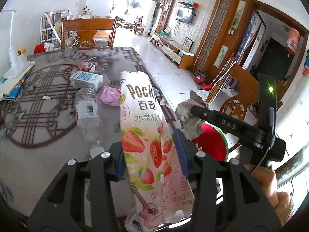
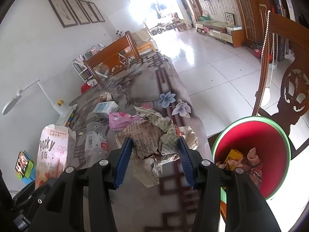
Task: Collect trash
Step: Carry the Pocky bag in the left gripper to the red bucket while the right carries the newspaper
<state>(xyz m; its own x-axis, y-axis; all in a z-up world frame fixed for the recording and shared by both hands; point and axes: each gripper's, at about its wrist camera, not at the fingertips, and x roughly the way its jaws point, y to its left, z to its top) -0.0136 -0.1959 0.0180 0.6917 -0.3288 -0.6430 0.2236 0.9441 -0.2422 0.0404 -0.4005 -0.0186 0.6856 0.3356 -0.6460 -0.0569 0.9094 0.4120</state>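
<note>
Left hand-held gripper (image 1: 152, 154) clamps snack box (image 1: 146, 135); right hand-held gripper (image 2: 154, 156) clamps crumpled newspaper (image 2: 154, 135). Risk: loose paper snagging bin (image 2: 216, 141) rim, spilling onto floor.

Pocky box (image 1: 146, 135): pale pink, red strawberries, guitar motif | crumpled newspaper (image 2: 154, 141): beige, grey print | bin (image 2: 255, 154): red inside, green rim | tablecloth (image 1: 48, 154): grey, brown lattice, blue flowers at its edge | gripper pads (image 2: 123, 162): blue, ribbed
</note>
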